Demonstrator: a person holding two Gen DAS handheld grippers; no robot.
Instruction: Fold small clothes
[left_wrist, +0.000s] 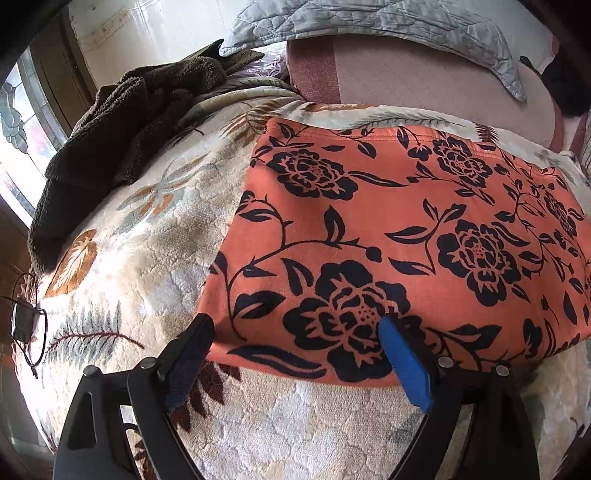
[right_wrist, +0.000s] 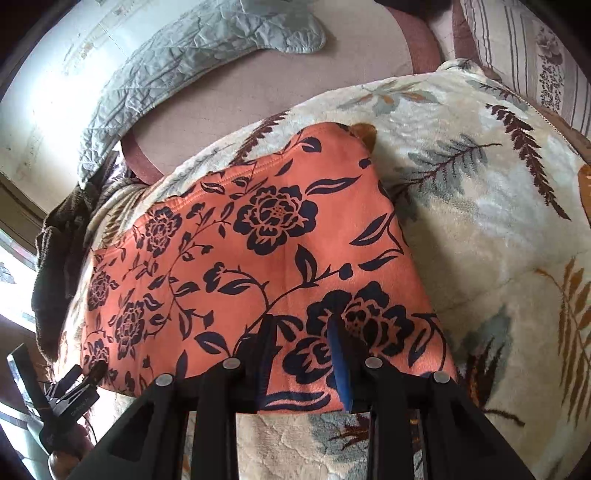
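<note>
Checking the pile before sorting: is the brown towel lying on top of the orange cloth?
No, the brown towel lies apart from the orange cloth, on the blanket.

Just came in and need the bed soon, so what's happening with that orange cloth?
A person with a handheld gripper in each hand is folding an orange floral garment laid flat on the leaf-patterned blanket. The left gripper is wide open, fingers straddling the near left corner. The right gripper is narrower, over the near edge by the right corner; whether it pinches the fabric can't be told. A brown towel lies aside.

Orange garment (left_wrist: 406, 229) runs off right edge, perhaps folded
</note>
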